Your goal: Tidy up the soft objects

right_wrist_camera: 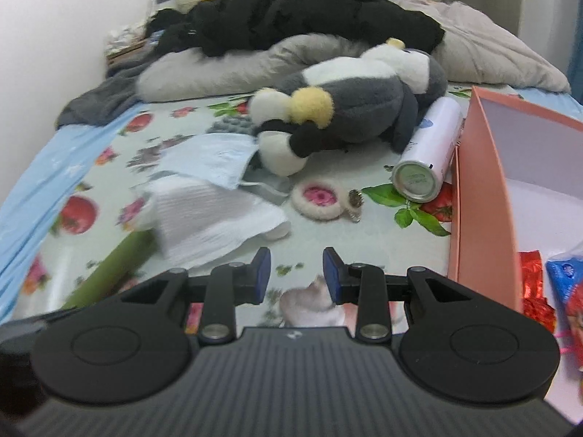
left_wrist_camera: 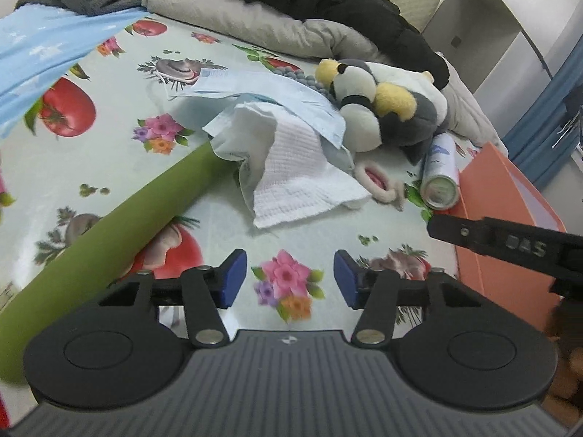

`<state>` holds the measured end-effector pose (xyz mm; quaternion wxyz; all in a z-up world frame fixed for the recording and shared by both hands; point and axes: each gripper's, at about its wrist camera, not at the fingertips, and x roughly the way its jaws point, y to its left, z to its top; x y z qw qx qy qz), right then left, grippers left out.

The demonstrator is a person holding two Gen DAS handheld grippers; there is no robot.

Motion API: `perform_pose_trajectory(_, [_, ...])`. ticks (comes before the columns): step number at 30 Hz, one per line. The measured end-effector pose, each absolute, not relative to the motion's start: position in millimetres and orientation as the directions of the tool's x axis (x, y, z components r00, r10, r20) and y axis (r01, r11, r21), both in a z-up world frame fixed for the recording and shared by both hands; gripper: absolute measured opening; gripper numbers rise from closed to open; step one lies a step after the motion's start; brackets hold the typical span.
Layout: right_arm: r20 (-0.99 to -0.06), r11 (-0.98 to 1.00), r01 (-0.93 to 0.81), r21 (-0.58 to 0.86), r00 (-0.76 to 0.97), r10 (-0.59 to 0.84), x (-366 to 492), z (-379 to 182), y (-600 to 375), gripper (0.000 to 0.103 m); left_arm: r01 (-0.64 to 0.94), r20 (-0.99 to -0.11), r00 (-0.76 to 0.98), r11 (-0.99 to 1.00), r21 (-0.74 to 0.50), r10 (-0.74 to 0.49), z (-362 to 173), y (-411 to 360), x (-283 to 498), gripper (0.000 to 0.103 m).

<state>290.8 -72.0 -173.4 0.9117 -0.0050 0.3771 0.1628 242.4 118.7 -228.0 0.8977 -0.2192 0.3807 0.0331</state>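
Note:
A grey, white and yellow plush toy [left_wrist_camera: 386, 109] lies on the flowered bed sheet [left_wrist_camera: 120, 160], also in the right wrist view [right_wrist_camera: 349, 105]. A white waffle cloth [left_wrist_camera: 298, 178] and a light blue mask [left_wrist_camera: 277, 98] lie left of it; both show in the right wrist view, the cloth [right_wrist_camera: 207, 215] and the mask [right_wrist_camera: 215, 160]. A fluffy pink hair clip [right_wrist_camera: 319, 198] lies in front of the toy. My left gripper [left_wrist_camera: 290, 278] is open and empty above the sheet. My right gripper [right_wrist_camera: 296, 273] is open and empty, short of the clip.
A green roll [left_wrist_camera: 109, 233] lies diagonally at the left. A white spray can [right_wrist_camera: 428, 151] lies beside an open pink box [right_wrist_camera: 481, 196] at the right, with shiny wrappers [right_wrist_camera: 535, 284] inside. A grey pillow [right_wrist_camera: 226, 69] and black jacket [right_wrist_camera: 291, 14] lie at the back.

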Motion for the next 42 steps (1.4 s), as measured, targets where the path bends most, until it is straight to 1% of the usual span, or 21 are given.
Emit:
perform_pose_trajectory(4, [-0.696, 0.964, -0.246, 0.103, 0.675, 0.246, 318.5, -192.7, -65.8, 0.035, -0.228, -0.692, 0.711, 0.892, -0.390, -0.121, -243.8, 127.5, 261.5, 0.053])
perform_pose_trajectory(9, [-0.664, 0.978, -0.193, 0.076, 0.722, 0.194, 346.0, -205.4, -59.2, 0.034, -0.241, -0.676, 0.725, 0.871, -0.427, -0.131, -255.9, 137.4, 277.6, 0.053])
perform_pose_trajectory(11, [-0.653, 0.987, -0.157, 0.047, 0.743, 0.149, 354.6, -209.8, -56.2, 0.034, -0.242, -0.669, 0.733, 0.872, -0.425, -0.123, -256.5, 138.3, 282.0, 0.053])
perform_pose_trajectory(12, [-0.648, 0.989, -0.141, 0.047, 0.749, 0.138, 359.6, -212.4, -56.2, 0.034, -0.246, -0.667, 0.736, 0.871, -0.425, -0.118, -257.0, 138.6, 283.5, 0.050])
perform_pose_trajectory(13, [-0.644, 0.990, -0.129, 0.056, 0.753, 0.135, 364.5, -214.9, -56.6, 0.034, -0.250, -0.663, 0.740, 0.869, -0.427, -0.114, -257.4, 139.3, 285.1, 0.043])
perform_pose_trajectory(15, [-0.638, 0.993, -0.107, 0.048, 0.762, 0.113, 372.7, -221.0, -56.1, 0.034, -0.250, -0.663, 0.739, 0.866, -0.433, -0.118, -258.1, 139.8, 287.7, 0.036])
perform_pose_trajectory(16, [-0.633, 0.995, -0.098, 0.033, 0.768, 0.097, 375.9, -224.1, -55.0, 0.034, -0.250, -0.666, 0.736, 0.865, -0.434, -0.122, -258.8, 139.6, 289.0, 0.030])
perform_pose_trajectory(17, [-0.631, 0.996, -0.093, 0.017, 0.771, 0.082, 379.1, -228.1, -54.3, 0.034, -0.248, -0.667, 0.734, 0.866, -0.434, -0.124, -259.1, 139.0, 289.3, 0.026])
perform_pose_trajectory(19, [-0.645, 0.996, -0.091, -0.011, 0.762, 0.063, 386.3, -238.6, -53.2, 0.034, -0.238, -0.669, 0.731, 0.871, -0.430, -0.131, -260.0, 137.9, 290.4, 0.014])
perform_pose_trajectory(20, [-0.663, 0.996, -0.094, -0.009, 0.745, 0.065, 389.5, -243.8, -53.8, 0.033, -0.239, -0.672, 0.729, 0.871, -0.429, -0.131, -261.1, 137.6, 290.6, 0.011])
perform_pose_trajectory(22, [-0.658, 0.995, -0.095, 0.019, 0.748, 0.084, 389.0, -245.2, -57.0, 0.033, -0.239, -0.674, 0.727, 0.873, -0.426, -0.129, -262.7, 137.5, 290.8, 0.006])
perform_pose_trajectory(24, [-0.661, 0.993, -0.115, 0.013, 0.744, 0.095, 388.3, -243.9, -56.4, 0.024, -0.235, -0.677, 0.724, 0.875, -0.424, -0.133, -263.3, 136.7, 290.5, 0.005])
perform_pose_trajectory(25, [-0.665, 0.993, -0.118, 0.016, 0.740, 0.098, 387.4, -243.0, -56.5, 0.023, -0.236, -0.677, 0.725, 0.876, -0.421, -0.130, -262.7, 136.2, 289.7, 0.004])
perform_pose_trajectory(27, [-0.666, 0.993, -0.117, 0.014, 0.740, 0.096, 383.4, -240.5, -56.4, 0.023, -0.233, -0.671, 0.729, 0.873, -0.429, -0.135, -259.9, 135.8, 287.5, 0.004])
perform_pose_trajectory(29, [-0.651, 0.993, -0.112, -0.024, 0.756, 0.069, 375.9, -236.4, -54.9, 0.022, -0.232, -0.660, 0.738, 0.864, -0.446, -0.143, -255.0, 135.1, 283.9, 0.004])
perform_pose_trajectory(32, [-0.636, 0.991, -0.131, -0.037, 0.768, 0.078, 362.6, -228.5, -54.5, 0.022, -0.214, -0.634, 0.756, 0.853, -0.475, -0.163, -244.3, 130.2, 275.4, 0.004])
perform_pose_trajectory(34, [-0.629, 0.989, -0.141, -0.049, 0.773, 0.079, 352.6, -222.4, -55.0, 0.022, -0.201, -0.618, 0.769, 0.855, -0.478, -0.165, -236.7, 125.0, 269.2, 0.002])
perform_pose_trajectory(40, [-0.614, 0.987, -0.146, -0.067, 0.786, 0.075, 319.3, -206.1, -59.6, 0.022, -0.164, -0.584, 0.789, 0.851, -0.499, -0.191, -218.9, 116.1, 248.2, 0.002])
perform_pose_trajectory(42, [-0.615, 0.986, -0.150, -0.074, 0.785, 0.073, 311.6, -204.2, -59.8, 0.022, -0.169, -0.582, 0.794, 0.856, -0.489, -0.176, -216.3, 114.9, 241.3, 0.002])
